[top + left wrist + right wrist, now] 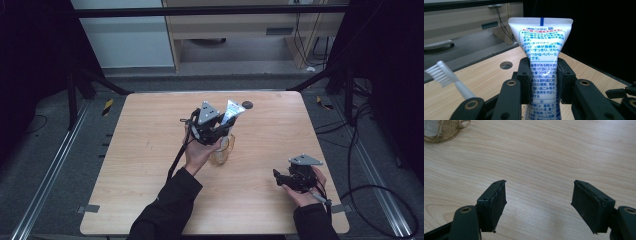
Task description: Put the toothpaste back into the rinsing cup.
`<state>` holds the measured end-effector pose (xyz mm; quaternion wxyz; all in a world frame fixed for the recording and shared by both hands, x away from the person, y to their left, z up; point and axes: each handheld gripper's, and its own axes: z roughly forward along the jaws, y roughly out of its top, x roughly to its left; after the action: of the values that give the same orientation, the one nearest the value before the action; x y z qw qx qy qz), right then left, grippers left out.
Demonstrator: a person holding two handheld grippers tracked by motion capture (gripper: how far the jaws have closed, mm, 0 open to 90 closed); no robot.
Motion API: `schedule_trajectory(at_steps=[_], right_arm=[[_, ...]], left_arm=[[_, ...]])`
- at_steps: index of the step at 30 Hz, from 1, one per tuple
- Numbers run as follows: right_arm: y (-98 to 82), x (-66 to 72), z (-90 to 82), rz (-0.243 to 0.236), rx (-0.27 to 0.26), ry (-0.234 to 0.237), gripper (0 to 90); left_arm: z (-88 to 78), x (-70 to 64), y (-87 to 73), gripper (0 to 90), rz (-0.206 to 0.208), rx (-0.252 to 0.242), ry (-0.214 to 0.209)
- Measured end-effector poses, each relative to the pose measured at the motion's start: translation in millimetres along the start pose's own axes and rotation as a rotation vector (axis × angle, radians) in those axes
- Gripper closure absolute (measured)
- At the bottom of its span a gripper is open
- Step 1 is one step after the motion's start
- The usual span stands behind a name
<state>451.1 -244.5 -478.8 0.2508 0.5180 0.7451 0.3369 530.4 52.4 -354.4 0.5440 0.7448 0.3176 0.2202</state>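
The left gripper has its fingers clamped on a toothpaste tube, lifted just above the glass cup near the middle of the desk. My guess is the tube is either leaving or entering that cup; either way it wants a straight vertical move. The tube is glossy, soft plastic with a flat crimped end up. A white-bristled toothbrush leans beside it. The right gripper rests well off from the cup, fingers wide and empty.

A light wooden surface has a round hole just beyond the left tool; pale cabinets and cables lie farther off
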Motion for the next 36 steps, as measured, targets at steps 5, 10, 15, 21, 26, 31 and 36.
schedule_trajectory(at_steps=[5,10,15,21,26,31,36], right_arm=[[-0.2,-0.6,0.3,0.002,0.002,0.0,27.6],[0.0,-0.2,0.3,0.005,0.005,0.005,27.7],[-0.2,-0.2,1.1,-0.002,0.006,0.001,27.9],[-0.1,0.3,1.3,-0.003,0.009,0.004,27.9],[-0.3,0.2,1.4,-0.003,0.01,0.003,28.0],[-0.4,1.0,2.0,-0.006,0.014,0.003,28.0],[-0.5,1.0,2.2,-0.006,0.016,0.004,28.0]], left_arm=[[9.5,2.9,0.6,68.7,-0.003,-0.006,0.003],[17.9,7.1,-1.4,68.7,-0.014,-0.009,0.012],[25.3,9.8,-5.6,68.7,-0.015,0.001,0.024],[31.4,9.9,-10.4,68.7,-0.012,0.007,0.028],[33.0,8.7,-15.0,68.6,-0.009,0.012,0.028],[35.0,9.5,-21.1,68.6,-0.01,0.018,0.034],[36.7,10.3,-27.5,68.6,-0.016,0.022,0.033]])
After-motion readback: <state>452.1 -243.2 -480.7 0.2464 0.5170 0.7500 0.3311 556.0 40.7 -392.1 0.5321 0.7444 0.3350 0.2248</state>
